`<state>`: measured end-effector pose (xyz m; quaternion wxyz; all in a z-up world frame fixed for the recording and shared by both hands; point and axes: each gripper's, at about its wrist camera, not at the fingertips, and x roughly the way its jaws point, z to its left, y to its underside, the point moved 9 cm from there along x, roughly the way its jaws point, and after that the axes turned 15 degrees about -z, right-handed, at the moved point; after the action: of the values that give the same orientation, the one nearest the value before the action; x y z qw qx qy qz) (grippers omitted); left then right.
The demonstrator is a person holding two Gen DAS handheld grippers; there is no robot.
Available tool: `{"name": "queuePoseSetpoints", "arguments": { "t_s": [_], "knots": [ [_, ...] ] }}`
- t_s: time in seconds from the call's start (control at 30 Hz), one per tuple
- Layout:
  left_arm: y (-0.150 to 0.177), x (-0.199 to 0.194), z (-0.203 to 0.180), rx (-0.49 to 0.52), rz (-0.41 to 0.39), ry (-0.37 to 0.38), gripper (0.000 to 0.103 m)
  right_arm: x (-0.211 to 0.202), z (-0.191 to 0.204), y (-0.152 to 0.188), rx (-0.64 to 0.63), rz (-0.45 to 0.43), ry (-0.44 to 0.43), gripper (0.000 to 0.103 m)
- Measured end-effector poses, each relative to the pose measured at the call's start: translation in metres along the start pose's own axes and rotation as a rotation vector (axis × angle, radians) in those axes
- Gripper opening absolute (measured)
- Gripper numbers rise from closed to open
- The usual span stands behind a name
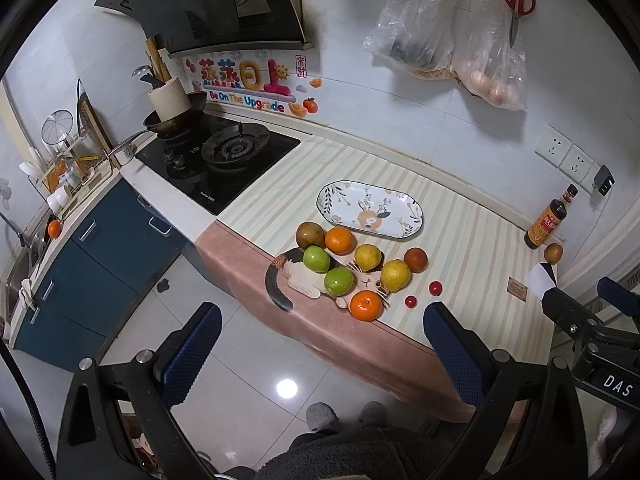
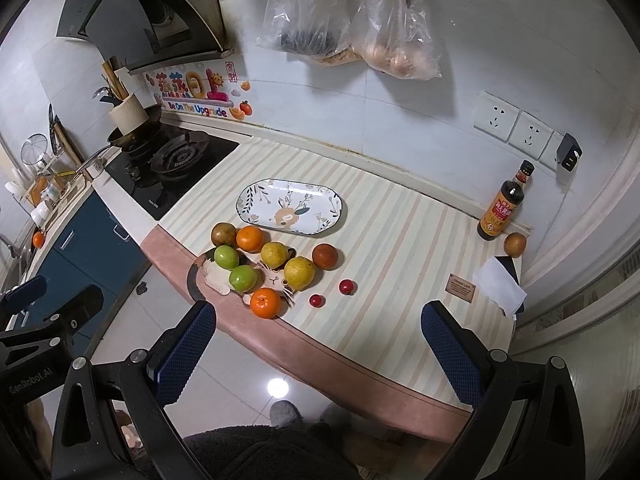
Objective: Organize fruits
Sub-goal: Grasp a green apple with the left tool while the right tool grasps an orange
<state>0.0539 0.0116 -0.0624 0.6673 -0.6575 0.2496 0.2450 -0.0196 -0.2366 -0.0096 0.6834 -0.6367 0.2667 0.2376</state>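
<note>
Striped cloth [image 2: 400, 240]: fruit [image 2: 256, 268] crowds its front edge, plate [image 2: 291, 206] behind.
Left gripper [image 1: 320, 352] and right gripper [image 2: 320, 352] hover spread wide, grasping nothing.

Bright, even light — floor glare [image 1: 287, 388], fisheye-bent dark edges.

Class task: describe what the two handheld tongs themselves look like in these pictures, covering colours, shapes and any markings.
Both the left tongs and the right tongs have black angular frames with triangular cut-outs and silver bolts. Their fingers carry dark blue pads with a fine dimpled grid. White lettering shows: "DAS" on the right unit, "GenRobot.AI" on the left. A black cable edges the left view.
</note>
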Motion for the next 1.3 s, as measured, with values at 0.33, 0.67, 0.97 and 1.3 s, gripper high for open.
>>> {"name": "queuePoseSetpoints", "arguments": {
  "t_s": [0.33, 0.67, 0.97, 1.3],
  "knots": [
    [-0.001, 0.025, 0.01, 0.049, -0.034, -0.078, 0.103, 0.041, -0.001, 0.017, 0.07, 0.031, -0.067, 0.103],
    [0.024, 0.12, 0.062, 0.175, 0.031, -0.379, 0.103, 0.196, 0.018, 0.094, 0.187, 0.252, -0.23, 0.103],
    [0.054, 0.209, 0.105, 0.224, 0.214, -0.394, 0.103, 0.337, 0.07, 0.187, 0.301, 0.489, -0.249, 0.091],
    [0.089, 0.332, 0.082, -0.08, 0.57, -0.014, 0.094, 0.396, 0.113, 0.226, 0.369, 0.582, -0.166, 0.066]
  ]
}}
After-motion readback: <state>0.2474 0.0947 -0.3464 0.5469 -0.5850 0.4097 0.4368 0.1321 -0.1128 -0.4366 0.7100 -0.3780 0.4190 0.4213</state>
